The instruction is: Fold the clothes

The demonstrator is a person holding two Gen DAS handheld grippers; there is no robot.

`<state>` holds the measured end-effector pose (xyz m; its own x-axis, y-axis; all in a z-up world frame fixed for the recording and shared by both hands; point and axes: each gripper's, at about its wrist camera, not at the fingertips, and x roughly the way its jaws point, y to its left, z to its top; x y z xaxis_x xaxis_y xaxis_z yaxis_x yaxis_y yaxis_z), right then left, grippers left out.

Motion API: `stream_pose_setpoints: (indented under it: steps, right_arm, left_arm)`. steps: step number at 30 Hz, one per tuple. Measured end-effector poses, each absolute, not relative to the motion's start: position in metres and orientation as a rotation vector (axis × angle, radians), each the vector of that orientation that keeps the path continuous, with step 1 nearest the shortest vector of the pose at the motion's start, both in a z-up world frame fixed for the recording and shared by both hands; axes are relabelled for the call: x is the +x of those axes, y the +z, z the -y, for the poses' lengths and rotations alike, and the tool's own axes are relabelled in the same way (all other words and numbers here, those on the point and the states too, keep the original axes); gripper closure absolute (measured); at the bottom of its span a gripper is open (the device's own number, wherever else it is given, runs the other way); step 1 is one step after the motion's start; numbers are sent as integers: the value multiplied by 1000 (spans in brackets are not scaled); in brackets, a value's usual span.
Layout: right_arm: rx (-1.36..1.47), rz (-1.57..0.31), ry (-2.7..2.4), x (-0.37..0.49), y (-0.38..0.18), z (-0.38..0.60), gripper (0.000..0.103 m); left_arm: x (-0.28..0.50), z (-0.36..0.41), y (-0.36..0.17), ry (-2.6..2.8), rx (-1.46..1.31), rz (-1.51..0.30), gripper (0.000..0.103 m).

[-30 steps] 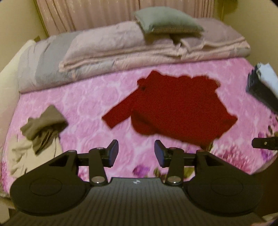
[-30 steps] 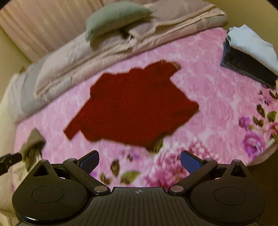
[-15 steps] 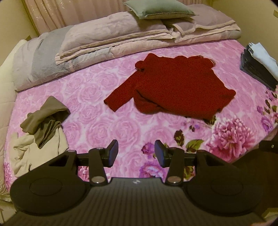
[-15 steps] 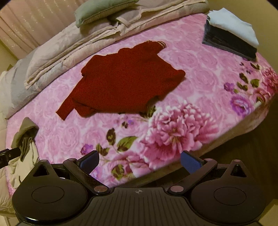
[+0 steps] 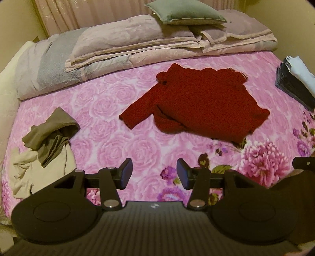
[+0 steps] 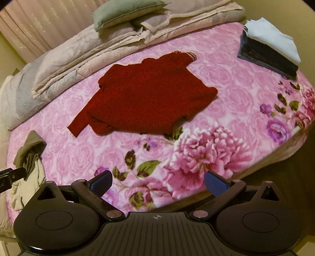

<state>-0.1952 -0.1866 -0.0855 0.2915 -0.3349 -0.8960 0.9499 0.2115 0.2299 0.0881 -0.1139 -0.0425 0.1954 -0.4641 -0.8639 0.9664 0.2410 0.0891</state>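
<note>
A dark red sweater [image 5: 204, 102] lies spread on the pink floral bedspread [image 5: 110, 110], one sleeve stretched out to the left, the lower left part bunched. It also shows in the right wrist view [image 6: 149, 96]. My left gripper [image 5: 154, 175] is open and empty, well short of the sweater near the bed's front edge. My right gripper [image 6: 158, 183] is wide open and empty, at the bed's front edge, far from the sweater.
A crumpled olive and beige clothes pile [image 5: 47, 145] lies at the left. A folded stack of dark and white clothes [image 6: 269, 53] sits at the right. Folded quilts [image 5: 137, 47] and a green pillow [image 5: 183, 13] line the back. The bed's edge [image 6: 256, 169] drops at front right.
Both grippers have pulled back from the bed, so the sweater looks farther off. The sweater lies as before. Both stay open.
</note>
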Motion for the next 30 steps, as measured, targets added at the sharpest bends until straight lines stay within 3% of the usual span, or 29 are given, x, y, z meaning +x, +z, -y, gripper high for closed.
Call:
stream_pose_setpoints:
  steps: [15, 19, 30]
  right_arm:
    - [996, -868, -1041, -304, -124, 356, 1]
    - [985, -922, -1049, -345, -136, 402, 1]
    - [1041, -1068, -1128, -420, -203, 481, 1]
  left_arm:
    - [-9, 250, -88, -1023, 712, -965, 52]
    - [-50, 286, -110, -1028, 718, -993, 46]
    - [-137, 344, -234, -1118, 1018, -857, 44]
